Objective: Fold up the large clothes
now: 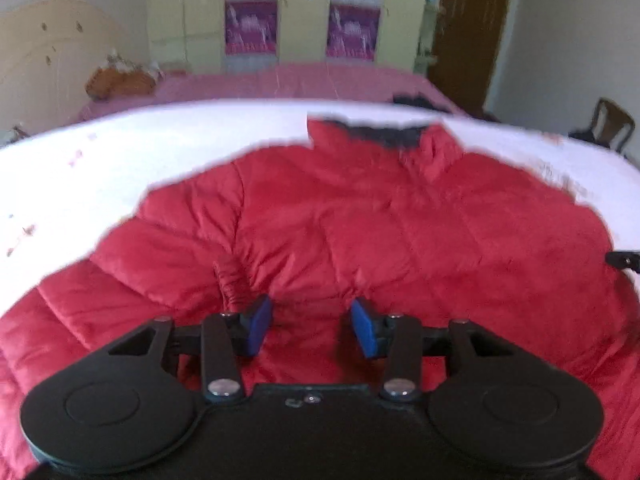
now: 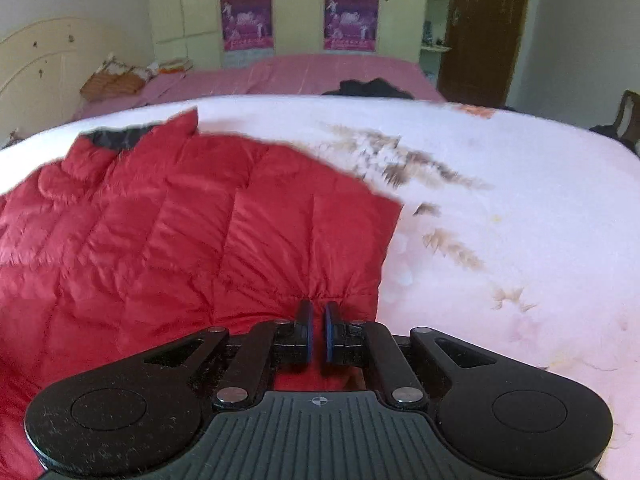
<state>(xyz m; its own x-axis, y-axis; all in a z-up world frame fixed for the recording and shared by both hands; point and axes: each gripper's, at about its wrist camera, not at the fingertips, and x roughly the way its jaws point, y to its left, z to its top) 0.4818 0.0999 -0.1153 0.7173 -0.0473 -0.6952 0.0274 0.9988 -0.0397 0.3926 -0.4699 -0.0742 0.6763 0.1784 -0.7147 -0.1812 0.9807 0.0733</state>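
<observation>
1. The red quilted puffer jacket (image 1: 360, 232) lies spread flat on a white bedcover (image 1: 160, 152), its dark-lined collar (image 1: 380, 134) at the far end — it fills most of the left wrist view and the left half of the right wrist view (image 2: 160, 232).
2. The white bedcover (image 2: 500, 200) carries a faint print of brownish feathery marks (image 2: 400, 164) beside the jacket's right edge; past it lies a pink bedsheet (image 2: 304, 74).
3. At the back of the room stand a pale yellow wardrobe (image 2: 296, 8) with two purple posters (image 2: 351, 22), a dark brown wooden door (image 2: 484, 28), and a cream headboard (image 2: 36, 64) to the left.
4. A wooden chair (image 1: 610, 122) sits at the right, near the door.
5. The left gripper (image 1: 312, 326) sits low over the jacket's near hem, its blue-padded fingers (image 1: 258, 326) spread apart with red fabric showing between them — nothing is gripped.
6. The right gripper (image 2: 318, 332) has its fingers (image 2: 306, 330) drawn nearly together on the hem near the jacket's right corner; the fabric puckers into gathers just ahead of the tips, so it is pinching the jacket.
</observation>
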